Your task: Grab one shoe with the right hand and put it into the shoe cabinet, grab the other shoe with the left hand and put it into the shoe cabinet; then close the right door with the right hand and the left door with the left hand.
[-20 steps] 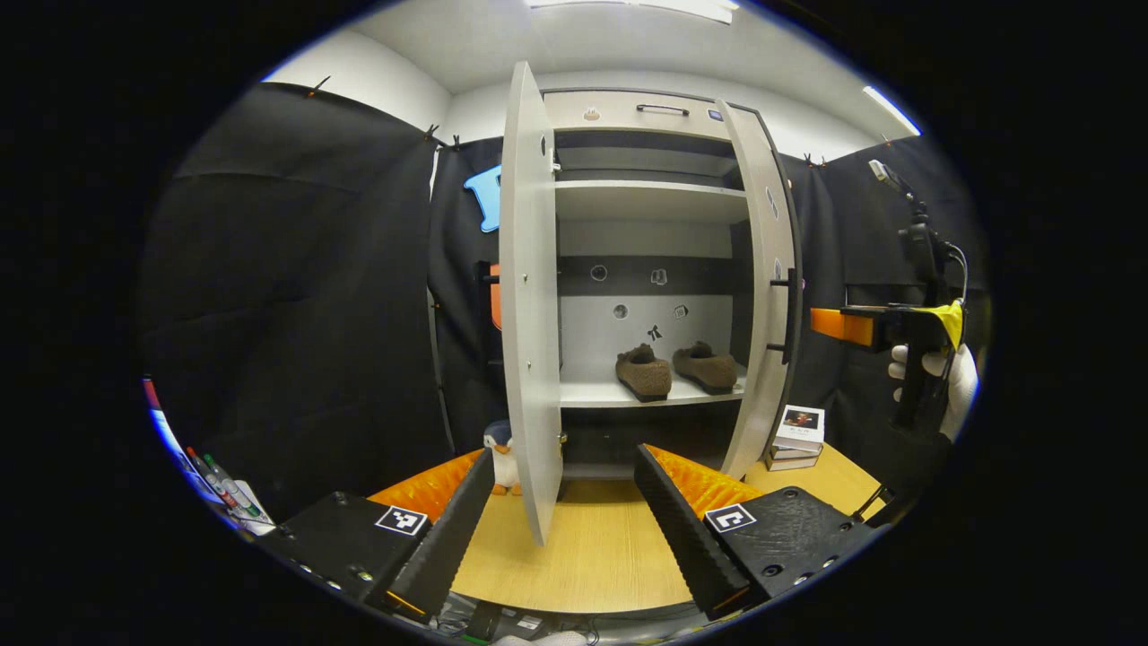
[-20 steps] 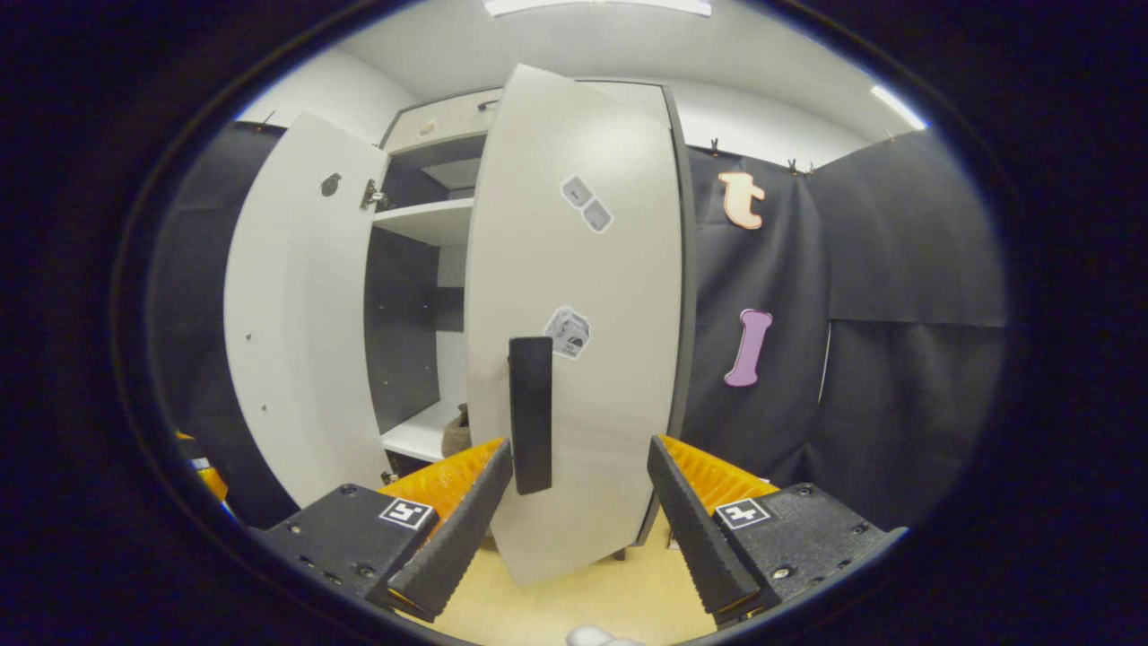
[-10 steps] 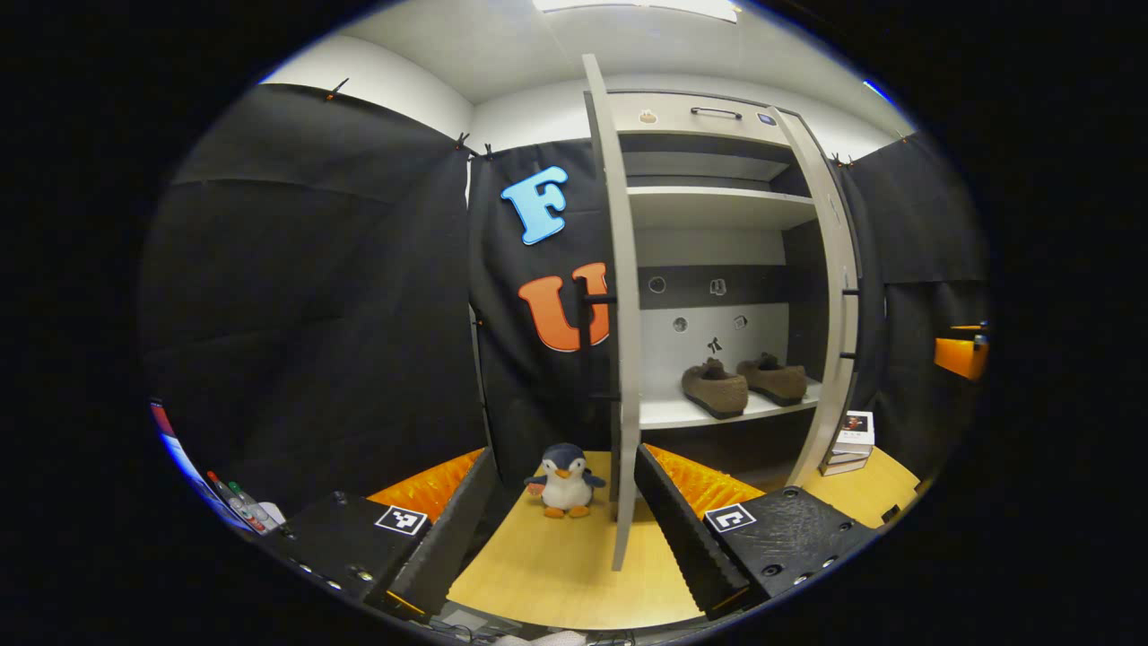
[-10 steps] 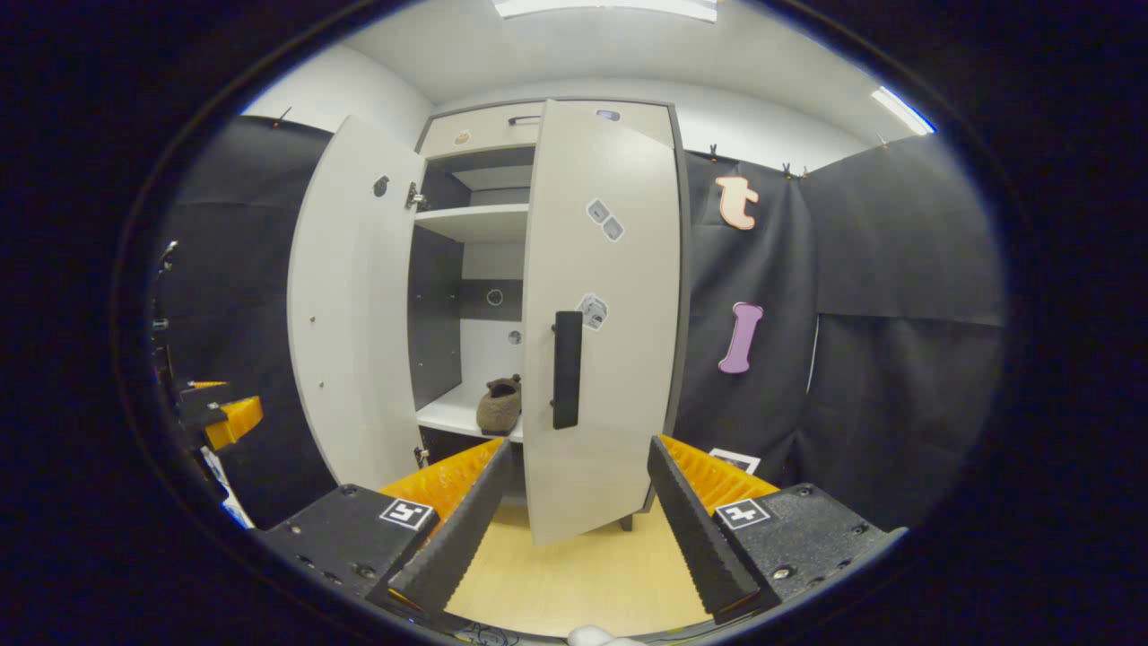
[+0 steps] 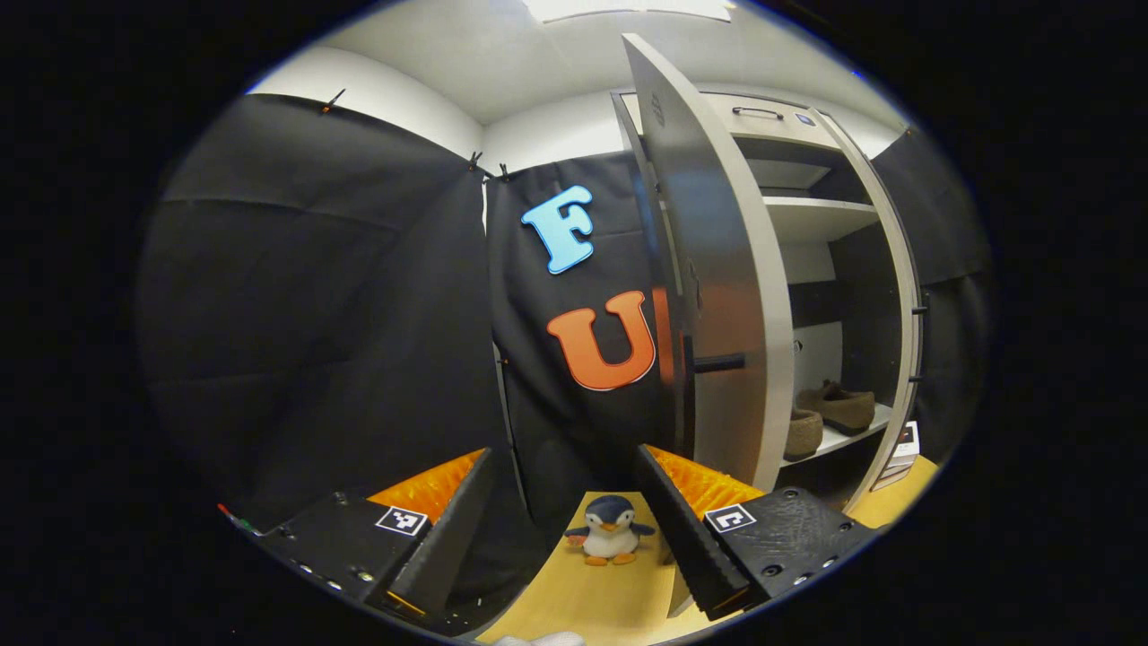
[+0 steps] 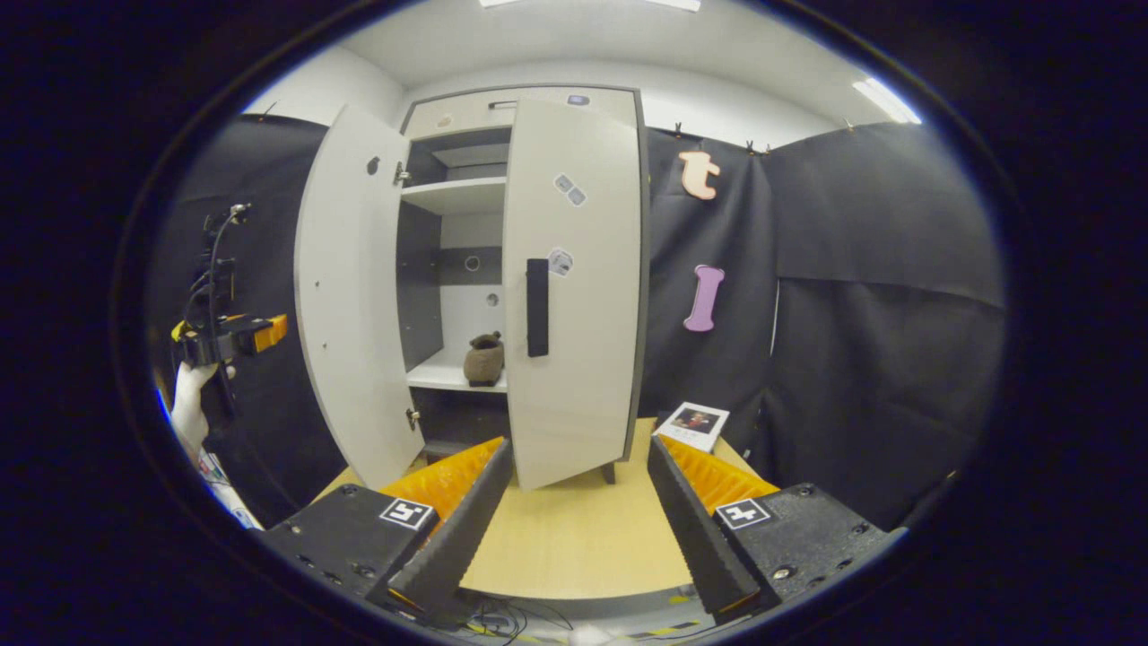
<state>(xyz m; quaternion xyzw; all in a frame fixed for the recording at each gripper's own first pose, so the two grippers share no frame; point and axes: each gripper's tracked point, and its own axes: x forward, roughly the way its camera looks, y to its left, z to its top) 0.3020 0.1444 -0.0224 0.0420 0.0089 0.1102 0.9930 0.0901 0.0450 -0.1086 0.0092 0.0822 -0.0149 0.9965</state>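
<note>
Two brown fuzzy shoes [image 5: 830,408] sit on the cabinet shelf. We hold the left gripper [image 5: 565,529] wide and empty outside the tall pale-grey left door [image 5: 717,296], whose handle [image 5: 717,362] lies ahead-right; right gripper [image 6: 578,520] also wide.

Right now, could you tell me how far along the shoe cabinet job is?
Done: both shoes sit on the cabinet shelf. The right door looks nearly shut, and the right gripper is open and off it. In hand: the left gripper, open, is at the outer face of the left door, which stands ajar. Left: shutting both doors fully.
</note>
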